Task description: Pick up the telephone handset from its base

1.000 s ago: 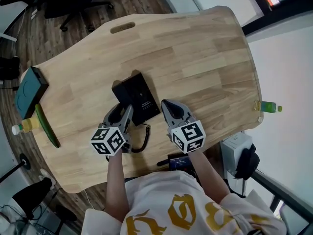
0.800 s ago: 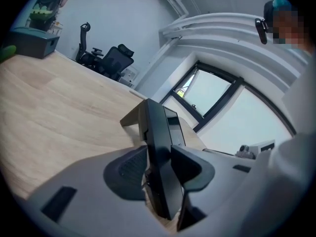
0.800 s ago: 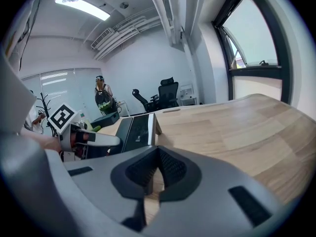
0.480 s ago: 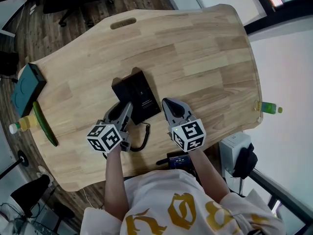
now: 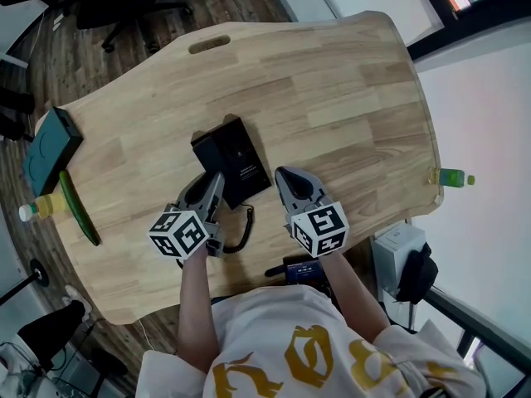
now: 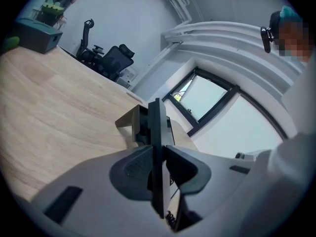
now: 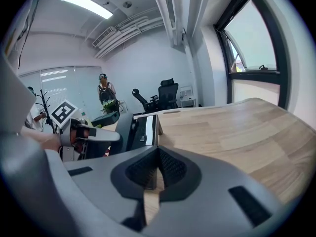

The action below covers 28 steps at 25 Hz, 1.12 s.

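Two grippers low over the telephone, one change since a second ago: left gripper (image 5: 211, 182) gone from spread wide to narrow and closing, pads now against both faces of the slim black telephone handset (image 6: 156, 127), seen edge-on between them. Handset not yet lifted, lying at the left side of the black rectangular telephone base (image 5: 241, 160), with the coiled black cord (image 5: 246, 230) trailing toward the near edge. Same as before at the right gripper (image 5: 280, 174): tips together, nothing held, just right of the base. All on a light wooden table (image 5: 348, 89) with an oval slot (image 5: 208, 46) at the far end, a teal box (image 5: 51, 148) and long green object (image 5: 76, 210) at its left edge, a small green bottle (image 5: 452, 176) at the right. Beyond, dark plank floor (image 5: 66, 65), black office chairs (image 5: 124, 7), tall window (image 7: 252, 48).
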Each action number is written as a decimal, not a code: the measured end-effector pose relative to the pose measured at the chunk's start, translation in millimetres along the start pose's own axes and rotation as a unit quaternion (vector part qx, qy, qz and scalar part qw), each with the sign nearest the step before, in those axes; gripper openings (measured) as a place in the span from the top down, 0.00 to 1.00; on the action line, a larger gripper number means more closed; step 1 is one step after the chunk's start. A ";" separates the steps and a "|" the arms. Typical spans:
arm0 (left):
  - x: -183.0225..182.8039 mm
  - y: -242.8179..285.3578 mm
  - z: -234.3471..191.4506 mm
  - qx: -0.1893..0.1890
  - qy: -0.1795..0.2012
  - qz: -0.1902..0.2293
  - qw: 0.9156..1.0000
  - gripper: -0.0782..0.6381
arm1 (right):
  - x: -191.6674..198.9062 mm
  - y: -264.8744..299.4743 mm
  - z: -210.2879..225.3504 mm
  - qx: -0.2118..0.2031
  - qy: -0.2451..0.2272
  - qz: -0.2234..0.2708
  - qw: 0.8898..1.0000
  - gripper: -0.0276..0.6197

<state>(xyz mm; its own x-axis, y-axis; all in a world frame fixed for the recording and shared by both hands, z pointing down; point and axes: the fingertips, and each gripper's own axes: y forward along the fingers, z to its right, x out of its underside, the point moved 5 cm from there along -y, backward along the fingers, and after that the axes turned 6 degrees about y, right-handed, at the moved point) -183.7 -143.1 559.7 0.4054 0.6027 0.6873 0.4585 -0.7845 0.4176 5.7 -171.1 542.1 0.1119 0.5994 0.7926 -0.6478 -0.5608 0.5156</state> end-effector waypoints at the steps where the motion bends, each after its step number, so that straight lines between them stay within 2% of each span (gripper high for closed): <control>1: -0.4 -0.3 0.5 0.001 0.001 0.000 1.000 0.77 | -0.4 -1.1 -0.9 0.000 0.000 0.001 1.000 0.95; 7: -8.3 -7.5 5.6 0.015 -0.026 0.022 0.999 0.79 | -6.8 -8.8 -4.5 -0.001 -0.003 0.012 1.000 0.95; 12: -14.0 -17.3 11.4 0.028 -0.030 0.033 0.999 0.79 | -14.4 -19.6 -9.9 -0.001 -0.008 0.025 1.000 0.95; 15: -22.3 -25.0 17.3 0.047 -0.048 0.054 0.996 0.79 | -18.2 -28.4 -17.4 -0.003 -0.010 0.035 0.999 0.95; 19: -29.8 -31.2 27.1 0.065 -0.041 0.063 0.995 0.79 | -20.6 -40.1 -27.8 -0.003 -0.014 0.048 0.999 0.95; 24: -32.8 -43.0 41.7 0.100 -0.060 0.080 0.990 0.79 | -28.6 -58.9 -37.6 0.002 -0.019 0.076 0.997 0.95; 28: -35.6 -49.7 53.4 0.119 -0.055 0.086 0.988 0.79 | -33.5 -72.1 -37.5 0.012 -0.021 0.096 0.995 0.95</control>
<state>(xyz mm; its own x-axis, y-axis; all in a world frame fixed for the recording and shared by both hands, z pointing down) -178.7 -117.8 482.7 0.5702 0.4860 0.6623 0.5431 -0.8279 0.1400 20.4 -129.3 466.1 0.0195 0.4565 0.8895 -0.6424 -0.6760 0.3610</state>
